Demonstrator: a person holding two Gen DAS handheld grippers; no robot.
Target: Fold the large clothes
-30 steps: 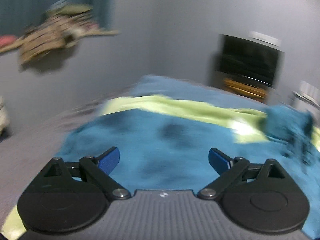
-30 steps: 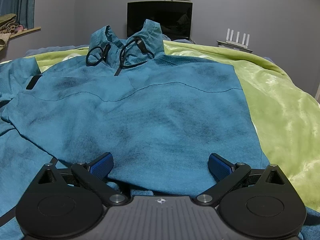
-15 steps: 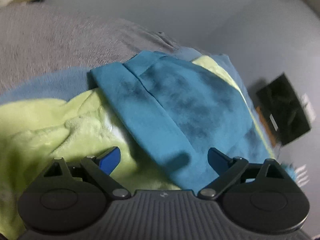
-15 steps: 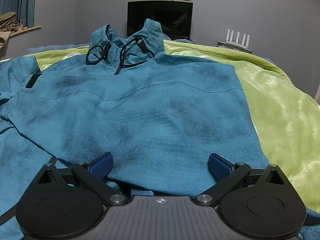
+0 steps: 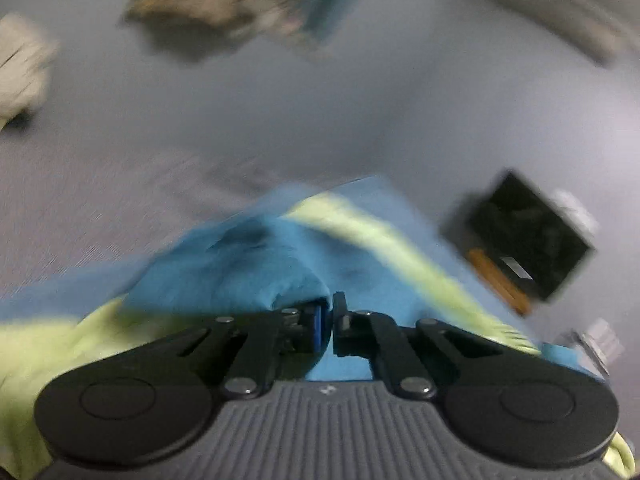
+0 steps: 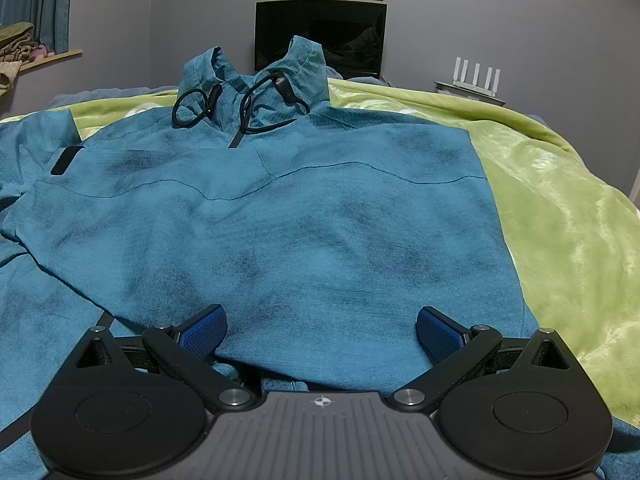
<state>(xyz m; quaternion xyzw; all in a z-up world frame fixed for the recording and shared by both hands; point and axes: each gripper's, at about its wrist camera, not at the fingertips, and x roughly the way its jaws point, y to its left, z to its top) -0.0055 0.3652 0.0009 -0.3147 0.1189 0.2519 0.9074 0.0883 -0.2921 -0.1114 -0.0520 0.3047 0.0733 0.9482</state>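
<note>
Both claws are seen from their own wrist cameras. In the left view, the left claw [image 5: 329, 322] is drawn narrow, its black jaws pressed nearly together on a bunched fold of the teal hoodie [image 5: 256, 276], which is gathered up against the blue pads [image 5: 318, 326]; the view is heavily blurred. In the right view, the right claw [image 6: 320, 326] is held wide, its ribbed blue pads [image 6: 202, 330] set well apart just above the lower hem, with nothing between them. The hoodie [image 6: 280, 220] is laid flat on the bed, spread over a plush, glossy lime-green blanket [image 6: 560, 220]; its cloth is soft and mottled with darker patches, a curved seam is run across the chest, and the crumpled hood is stood up at the far end with black looped cords [image 6: 248, 108] lying on it. A dark television [image 6: 320, 34] is set against the grey wall behind, and a white router [image 6: 476, 76] with upright antennas is seen to its right. Compared with half a second ago, the left claw has been closed from wide onto the cloth and its view has been swung upward toward the wall, while the right claw and the spread hoodie have been left as they were.
</note>
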